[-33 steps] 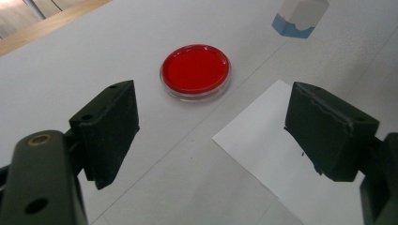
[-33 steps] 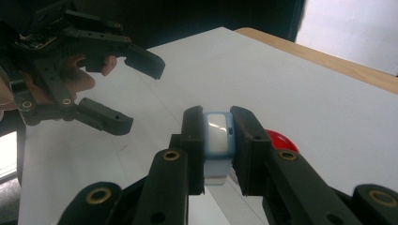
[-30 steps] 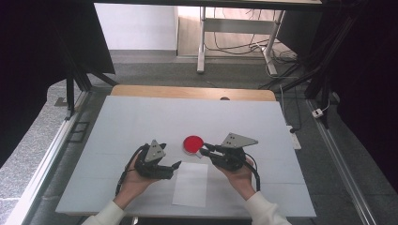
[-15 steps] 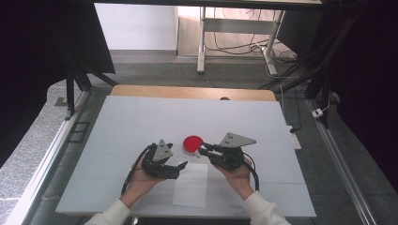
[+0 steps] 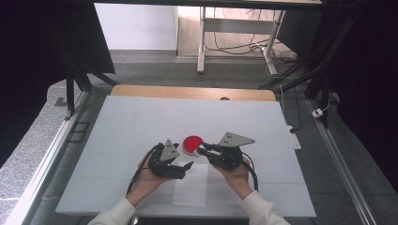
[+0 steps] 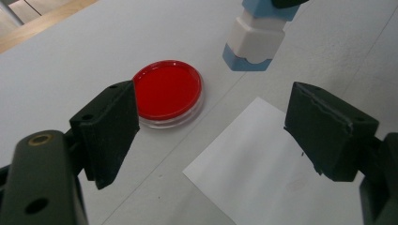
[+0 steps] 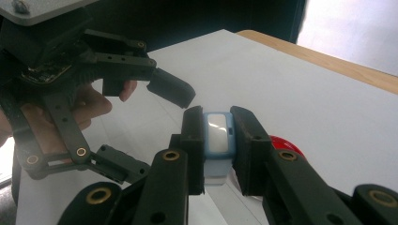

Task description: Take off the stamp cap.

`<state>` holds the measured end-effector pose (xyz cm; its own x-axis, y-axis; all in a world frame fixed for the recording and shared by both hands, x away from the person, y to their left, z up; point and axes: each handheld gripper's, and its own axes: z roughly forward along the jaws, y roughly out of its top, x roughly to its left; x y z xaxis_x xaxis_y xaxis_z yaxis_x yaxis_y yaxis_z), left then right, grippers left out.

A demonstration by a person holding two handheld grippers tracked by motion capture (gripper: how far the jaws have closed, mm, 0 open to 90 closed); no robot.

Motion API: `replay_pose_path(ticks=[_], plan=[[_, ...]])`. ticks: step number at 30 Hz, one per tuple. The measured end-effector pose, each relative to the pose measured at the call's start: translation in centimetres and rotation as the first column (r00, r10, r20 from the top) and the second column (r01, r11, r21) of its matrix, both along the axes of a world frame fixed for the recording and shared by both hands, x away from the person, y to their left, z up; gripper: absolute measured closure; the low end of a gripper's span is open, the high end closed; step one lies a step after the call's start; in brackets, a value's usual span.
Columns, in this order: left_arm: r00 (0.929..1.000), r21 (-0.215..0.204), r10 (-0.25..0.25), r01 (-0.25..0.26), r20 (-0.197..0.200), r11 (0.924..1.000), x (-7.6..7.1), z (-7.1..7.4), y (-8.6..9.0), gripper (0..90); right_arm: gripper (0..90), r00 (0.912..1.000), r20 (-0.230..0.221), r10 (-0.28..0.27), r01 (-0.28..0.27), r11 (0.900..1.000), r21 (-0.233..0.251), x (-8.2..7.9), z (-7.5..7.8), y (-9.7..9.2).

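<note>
Risk: my right gripper point(image 7: 218, 140), clamped on blue-white block point(image 7: 218, 136), could clip red dish point(image 6: 169, 91) at my left gripper's point(image 6: 211, 136) wide-open ten o'clock.

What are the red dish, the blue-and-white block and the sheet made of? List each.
Red dish: likely clear plastic, with a glossy transparent rim around red filling.
Blue-and-white block: probably moulded plastic, smooth with a soft sheen.
Sheet: looks like paper, thin, flat and matte white.
</note>
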<state>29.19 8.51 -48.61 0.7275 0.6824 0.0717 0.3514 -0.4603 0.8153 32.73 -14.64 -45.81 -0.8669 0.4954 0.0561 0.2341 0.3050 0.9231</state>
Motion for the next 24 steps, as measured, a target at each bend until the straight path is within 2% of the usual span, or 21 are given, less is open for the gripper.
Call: replay_pose_path(ticks=[16,24], plan=[[1.0,0.005,-0.009,0.009,0.003,0.9999,0.4,-0.2,-1.4,19.7,75.1,0.9998,-0.011,-0.015,0.015,0.9999,0.006,0.2,-0.1,0.3],[0.9998,0.009,0.006,-0.006,0.017,0.9999,0.5,-0.4,-2.0,23.3,75.1,0.9997,-0.015,-0.018,0.019,0.9996,0.021,0.1,-0.2,0.4]])
